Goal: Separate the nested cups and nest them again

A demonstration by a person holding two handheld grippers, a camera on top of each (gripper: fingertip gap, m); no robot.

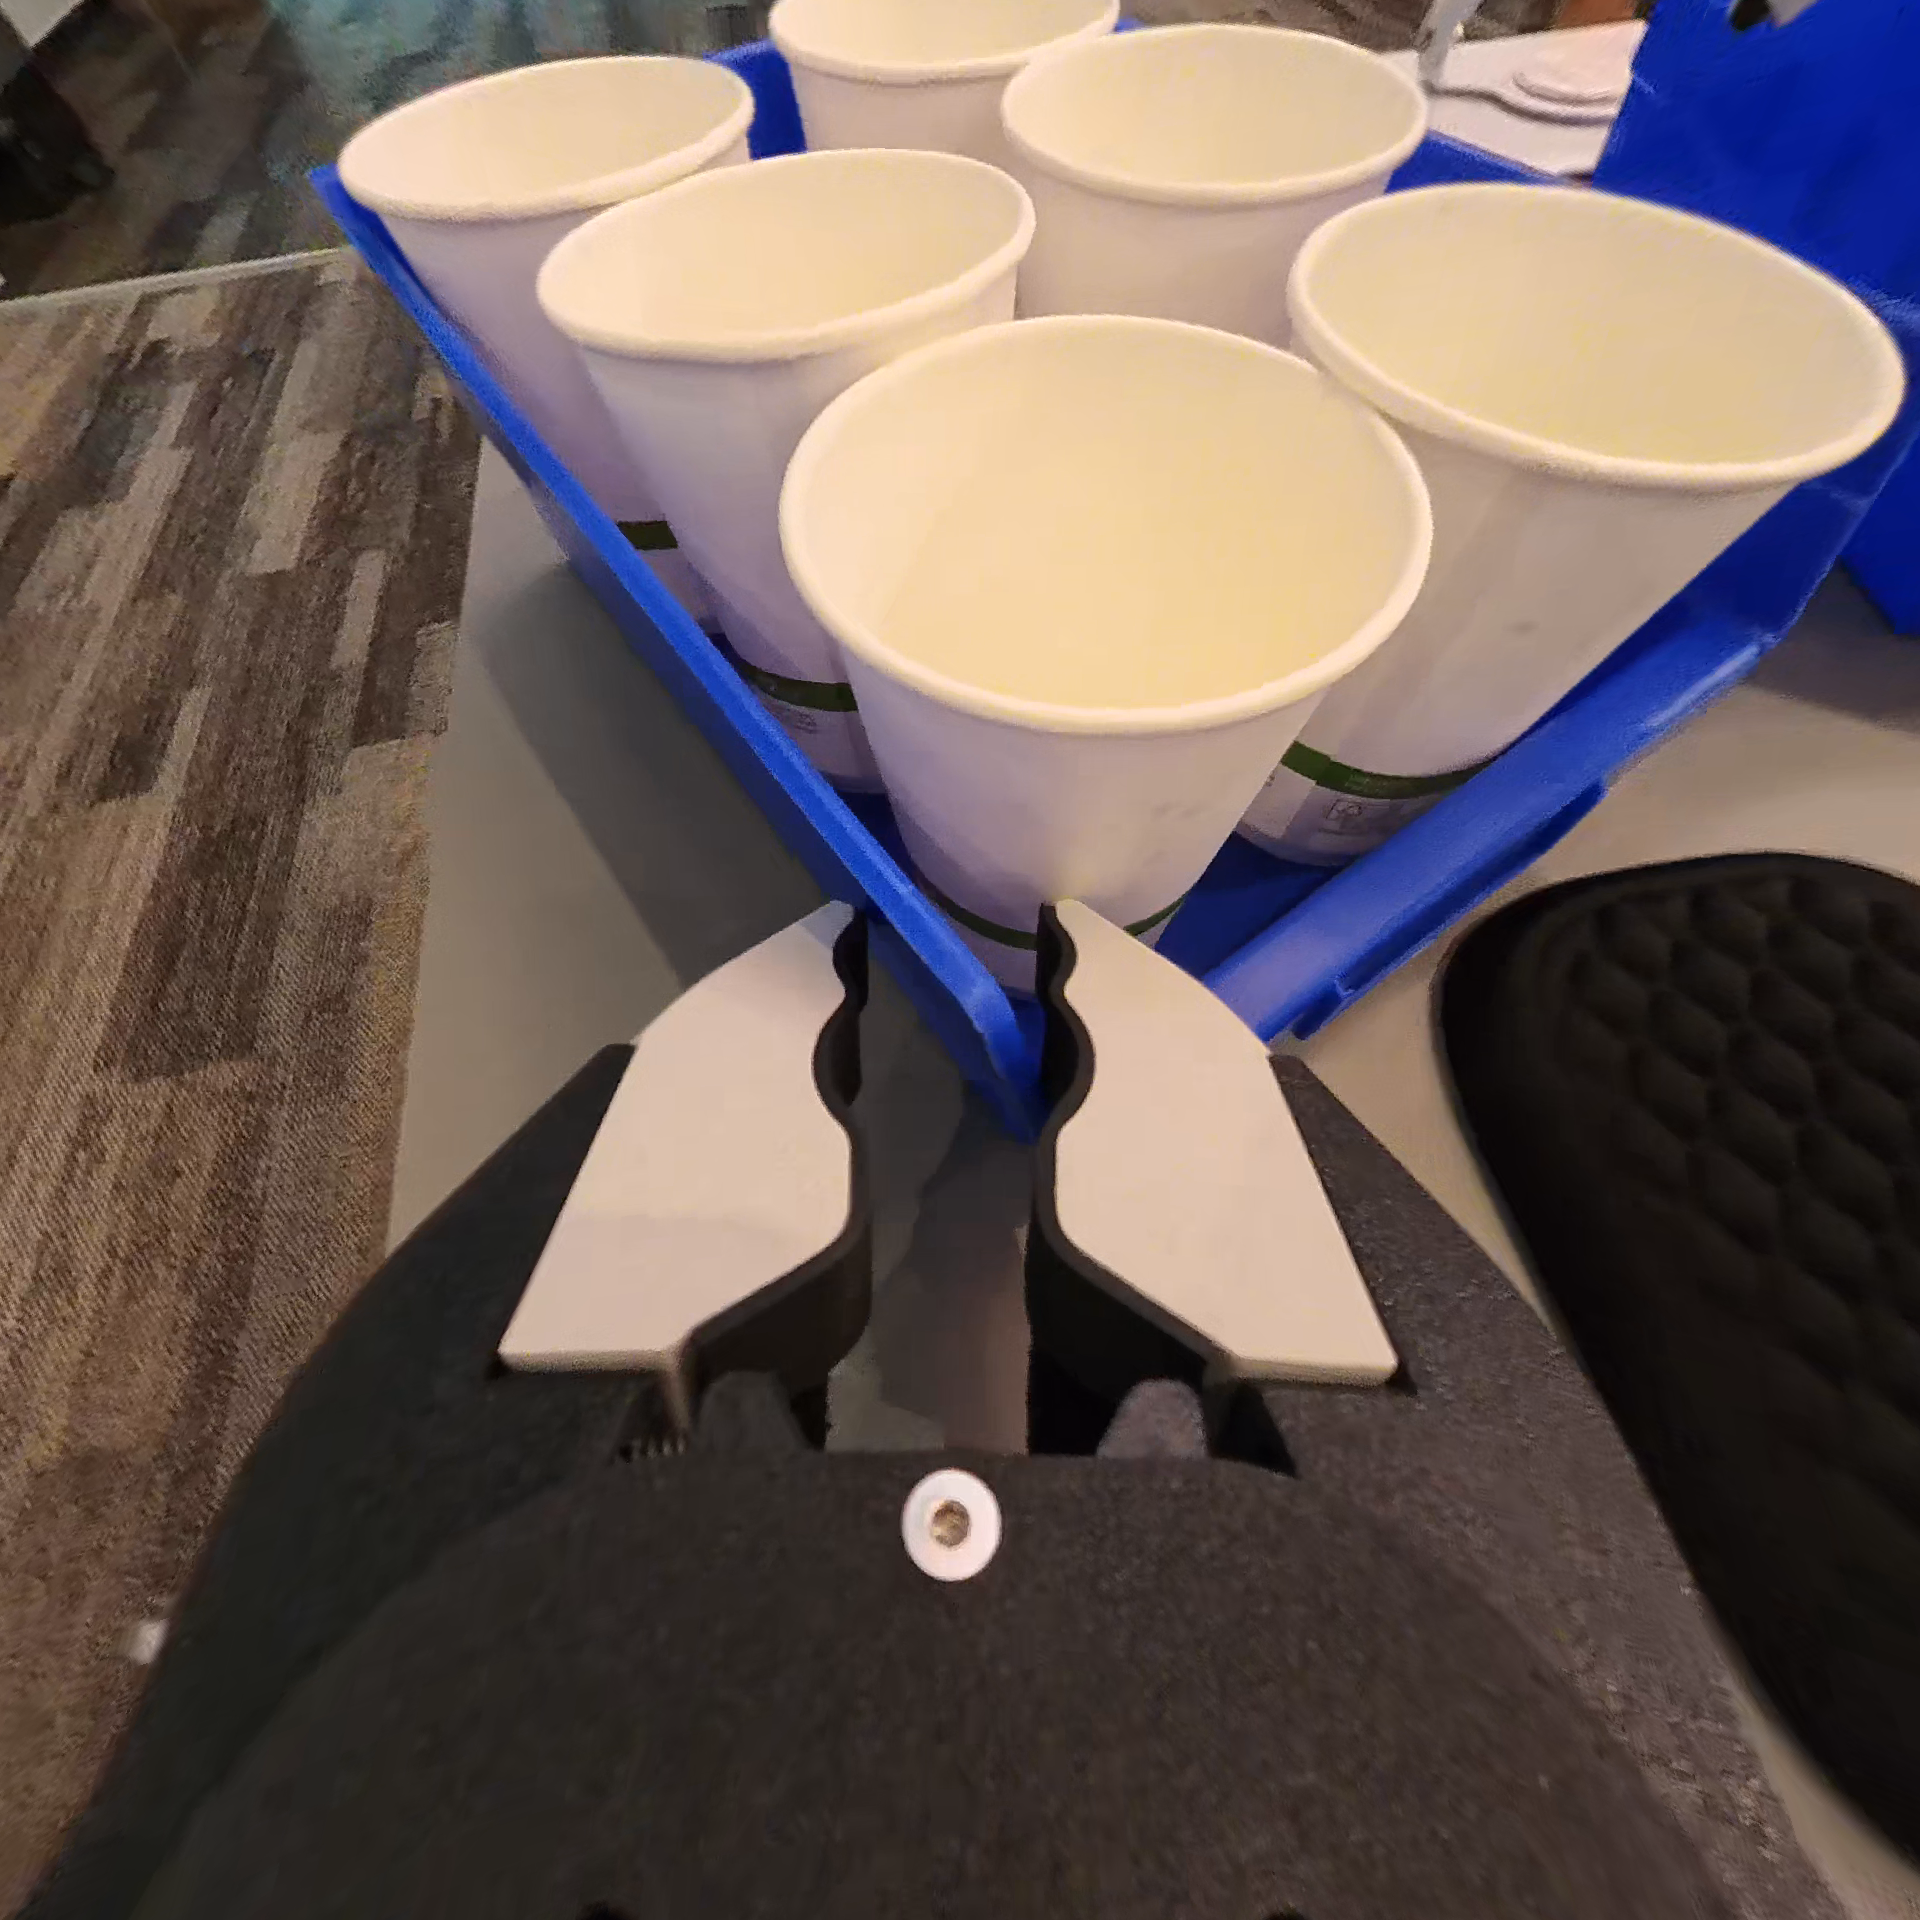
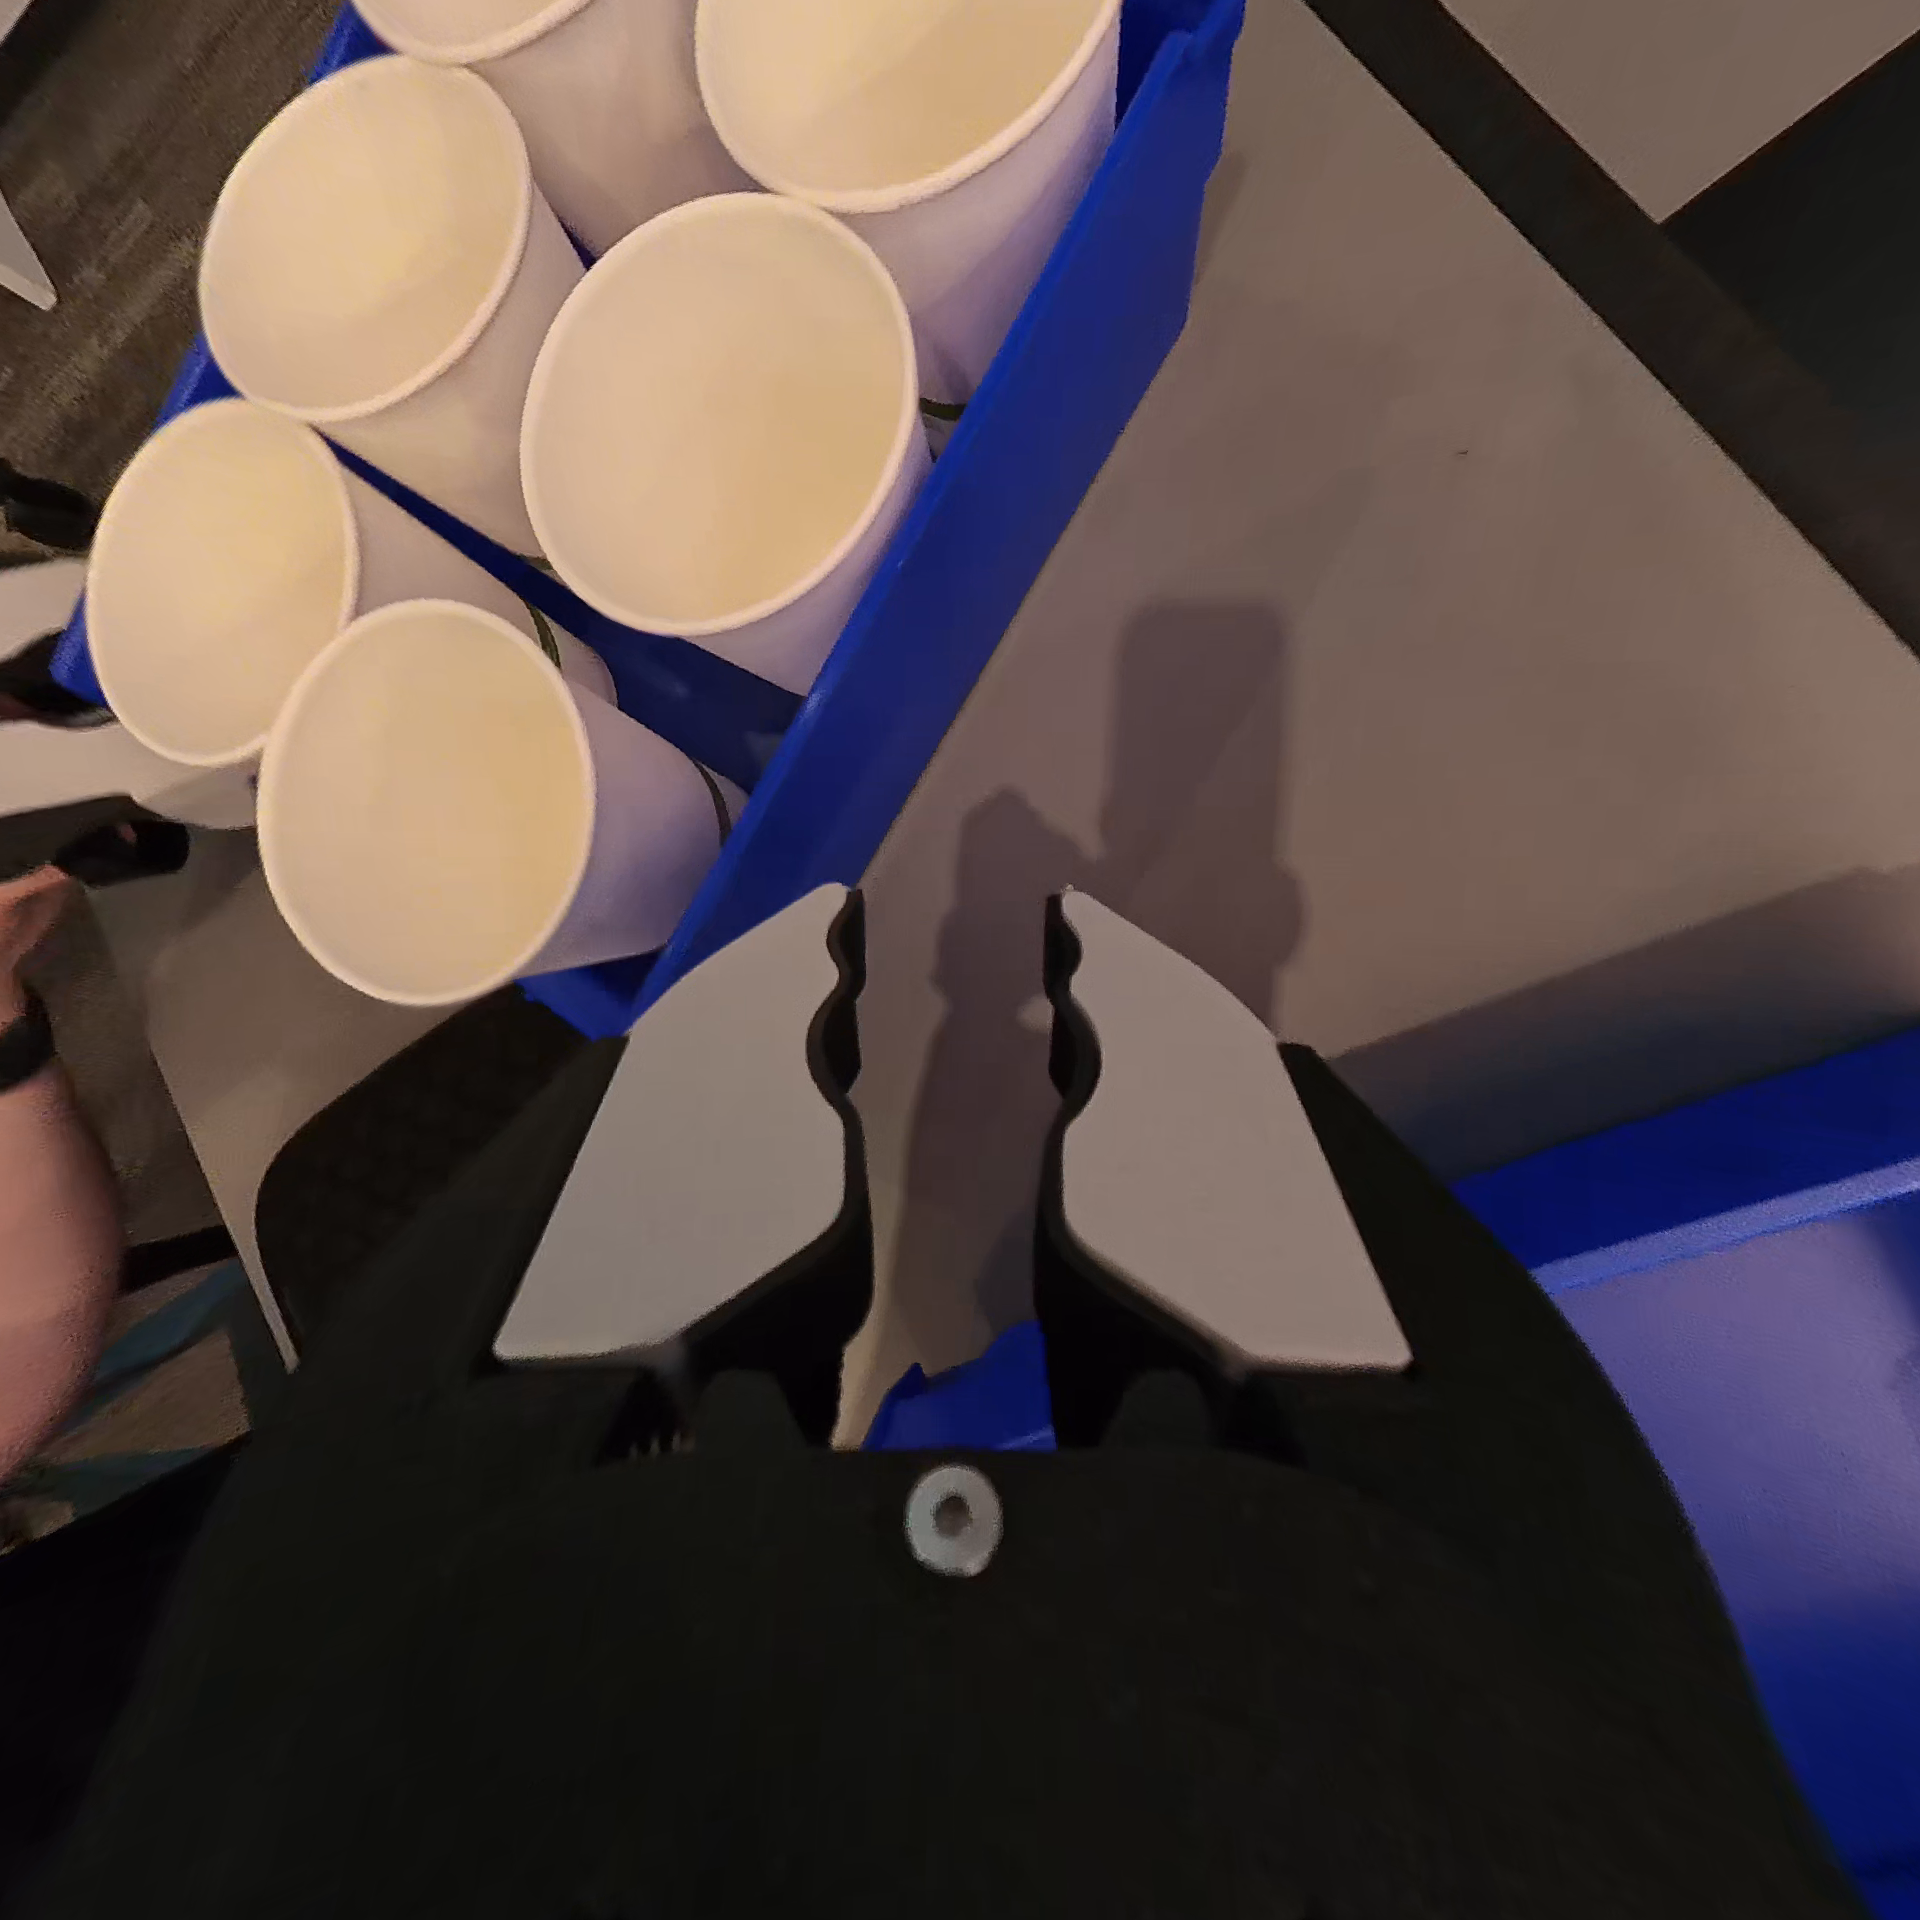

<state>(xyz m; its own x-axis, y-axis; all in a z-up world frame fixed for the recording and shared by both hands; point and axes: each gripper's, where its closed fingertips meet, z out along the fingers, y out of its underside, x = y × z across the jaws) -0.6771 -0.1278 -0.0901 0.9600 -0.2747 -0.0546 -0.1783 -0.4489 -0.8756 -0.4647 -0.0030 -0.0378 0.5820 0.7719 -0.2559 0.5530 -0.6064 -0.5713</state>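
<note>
Several white paper cups stand upright and apart in a blue tray. The nearest cup stands in the tray's near corner. My left gripper is open and empty, its tips just short of that corner, level with the cup's base. In the right wrist view the same cups show from above, the nearest at the lower left, inside the blue tray. My right gripper is open and empty over the grey table, just right of the tray's wall.
A black padded mat lies on the grey table right of my left gripper. A blue bag stands behind the tray. Another blue bin sits at the lower right of the right wrist view. A person's arm shows at the left edge. Carpet lies beyond the table's left edge.
</note>
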